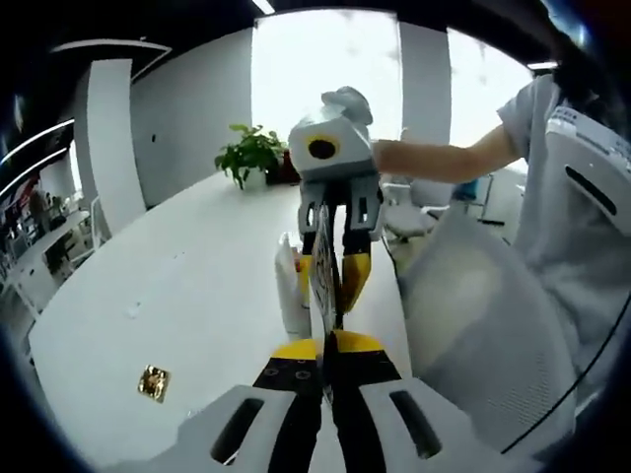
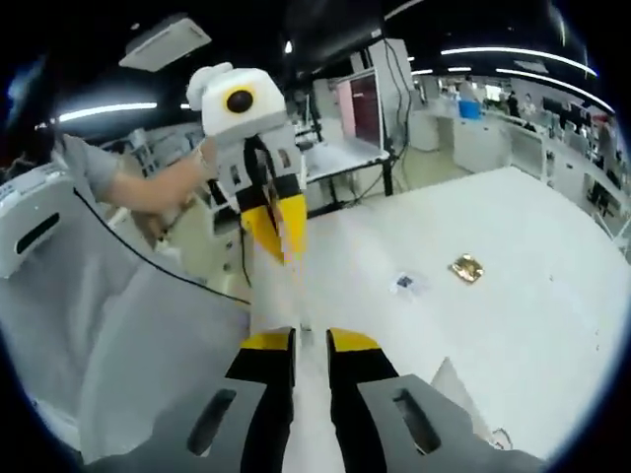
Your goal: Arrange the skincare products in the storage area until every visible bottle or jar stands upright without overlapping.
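With both grippers pinching opposite ends of one thin white tube [image 1: 323, 266] held above the white tabletop [image 1: 187, 286], left gripper [image 1: 326, 347] and right gripper [image 2: 311, 340] needed to tilt together, lowering it upright beside the white bottle [image 1: 290, 281].

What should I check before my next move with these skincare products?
1. White bottle upright on the table: ok.
2. Thin white pack between both claws standing on its own: not ok.
3. Left claw and right claw firmly shut on the pack: cannot tell.
4. Bare table beside the bottle for setting down: ok.
5. Small gold item is a skincare product: cannot tell.
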Action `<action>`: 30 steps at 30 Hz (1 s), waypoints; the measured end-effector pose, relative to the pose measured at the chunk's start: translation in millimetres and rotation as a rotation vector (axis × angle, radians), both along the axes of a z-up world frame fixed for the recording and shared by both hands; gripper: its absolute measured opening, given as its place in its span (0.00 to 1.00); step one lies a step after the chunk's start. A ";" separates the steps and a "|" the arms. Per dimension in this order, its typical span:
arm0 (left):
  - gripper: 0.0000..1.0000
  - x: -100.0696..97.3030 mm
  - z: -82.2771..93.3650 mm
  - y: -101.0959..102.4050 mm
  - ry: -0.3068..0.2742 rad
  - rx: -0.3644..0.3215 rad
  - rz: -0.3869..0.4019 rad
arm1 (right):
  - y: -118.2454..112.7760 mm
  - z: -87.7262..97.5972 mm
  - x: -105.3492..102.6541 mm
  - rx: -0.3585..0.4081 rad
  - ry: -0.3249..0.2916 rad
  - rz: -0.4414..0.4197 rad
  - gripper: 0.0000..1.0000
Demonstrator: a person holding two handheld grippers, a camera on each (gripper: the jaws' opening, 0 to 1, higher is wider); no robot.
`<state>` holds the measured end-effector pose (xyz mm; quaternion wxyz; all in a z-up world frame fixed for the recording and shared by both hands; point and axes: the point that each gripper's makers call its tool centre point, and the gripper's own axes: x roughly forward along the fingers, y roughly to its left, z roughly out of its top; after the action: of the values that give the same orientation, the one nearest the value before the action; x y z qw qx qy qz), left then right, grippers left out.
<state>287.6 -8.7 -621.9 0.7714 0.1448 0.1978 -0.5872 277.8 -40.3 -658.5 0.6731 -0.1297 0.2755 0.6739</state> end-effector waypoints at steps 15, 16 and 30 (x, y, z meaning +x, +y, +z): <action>0.01 -8.3 21.6 -8.3 0.048 -0.134 -0.027 | 4.5 -4.0 -13.0 0.118 0.055 -0.043 0.10; 0.01 -8.2 22.9 -8.5 0.049 -0.142 -0.027 | 5.2 -2.8 -13.8 0.127 0.061 -0.044 0.10; 0.01 -13.0 23.6 -10.3 0.071 -0.173 -0.037 | 6.7 7.1 -17.6 0.174 0.054 -0.049 0.01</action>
<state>274.6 -19.0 -598.4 0.7626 0.0604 0.1707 -0.6211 260.2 -33.6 -651.5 0.6905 -0.0454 0.2371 0.6819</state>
